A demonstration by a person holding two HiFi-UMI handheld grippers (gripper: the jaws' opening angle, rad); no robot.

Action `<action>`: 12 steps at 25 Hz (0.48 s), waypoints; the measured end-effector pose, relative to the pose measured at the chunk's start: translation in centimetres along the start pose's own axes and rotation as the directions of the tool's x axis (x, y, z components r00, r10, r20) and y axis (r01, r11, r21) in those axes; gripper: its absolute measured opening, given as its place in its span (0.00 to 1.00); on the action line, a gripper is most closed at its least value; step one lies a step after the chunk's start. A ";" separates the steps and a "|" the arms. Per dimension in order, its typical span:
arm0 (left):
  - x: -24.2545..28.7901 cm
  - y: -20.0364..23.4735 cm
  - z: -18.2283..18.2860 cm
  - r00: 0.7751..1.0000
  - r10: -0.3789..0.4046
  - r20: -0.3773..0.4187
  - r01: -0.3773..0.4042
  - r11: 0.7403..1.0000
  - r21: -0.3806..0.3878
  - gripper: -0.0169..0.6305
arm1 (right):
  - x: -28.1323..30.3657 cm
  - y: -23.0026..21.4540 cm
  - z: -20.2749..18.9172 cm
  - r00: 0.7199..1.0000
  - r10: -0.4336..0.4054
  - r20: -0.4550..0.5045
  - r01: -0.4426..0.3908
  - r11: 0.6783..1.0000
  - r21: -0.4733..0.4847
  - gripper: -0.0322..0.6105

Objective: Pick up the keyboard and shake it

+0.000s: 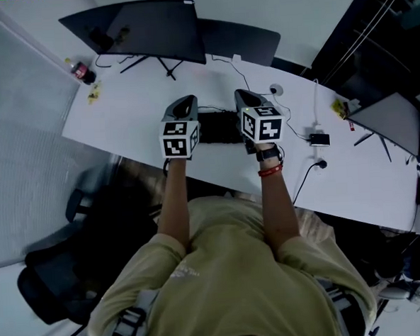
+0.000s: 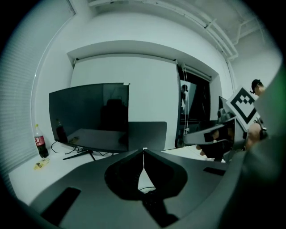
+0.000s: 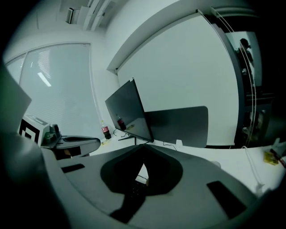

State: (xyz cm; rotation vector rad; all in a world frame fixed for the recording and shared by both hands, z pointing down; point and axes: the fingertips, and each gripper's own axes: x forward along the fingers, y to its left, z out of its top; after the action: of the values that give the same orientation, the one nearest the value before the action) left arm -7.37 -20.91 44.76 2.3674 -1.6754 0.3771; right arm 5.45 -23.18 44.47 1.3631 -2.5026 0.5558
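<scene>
A: Looking for the keyboard (image 1: pixel 220 127). Lying where?

B: Lying flat on the desk (image 1: pixel 122 123), in front of the monitor (image 1: pixel 155 28), sitting between the left gripper (image 1: pixel 189 100) and the right gripper (image 1: pixel 239 93).

A: Being held yet?

B: Not being held, judging by both gripper views. Showing both pairs of jaws pressed together, tips meeting, clamping on nothing. Hovering near the keyboard's two ends, apparently apart from it.

A: Worrying about what, then?

B: Probably about coming down with jaws closed: poking the keys or shoving the board toward the monitor instead of taking hold. Calling for opening wide first.

A: And after that?

B: Risking an uneven grip. Pinching only one end, or biting at different depths, and ending up tilting or twisting the board while lifting. Also risking slipping on the thin edge while shaking hard, and dropping it back onto the desk.

A: Anything trailing?

B: Possibly tugging on the cable (image 1: pixel 243 75) running off behind, and dragging whatever is hanging on it.
</scene>
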 end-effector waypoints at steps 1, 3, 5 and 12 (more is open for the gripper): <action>0.4 0.2 -0.6 1.000 -0.006 -0.012 0.006 1.000 -0.008 0.06 | 0.4 -0.4 -0.7 1.000 -0.007 -0.013 0.007 1.000 0.006 0.08; 1.2 0.6 -1.9 0.999 -0.019 -0.036 0.019 1.000 -0.023 0.06 | 1.1 -1.2 -2.1 0.999 -0.021 -0.041 0.022 1.000 0.017 0.08; 2.2 0.9 -3.2 0.997 -0.034 -0.063 0.032 0.999 -0.034 0.06 | 2.0 -1.9 -3.4 0.997 -0.035 -0.068 0.037 0.999 0.028 0.08; 4.6 0.9 -6.8 0.986 -0.082 -0.148 0.074 0.996 -0.059 0.07 | 3.8 -4.4 -7.5 0.985 -0.079 -0.150 0.092 0.992 0.083 0.12</action>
State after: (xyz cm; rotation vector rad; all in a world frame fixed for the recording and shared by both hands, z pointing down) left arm -7.32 -23.13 52.72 2.2958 -1.5033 0.4785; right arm 7.35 -24.96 53.60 1.3998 -2.3164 0.7305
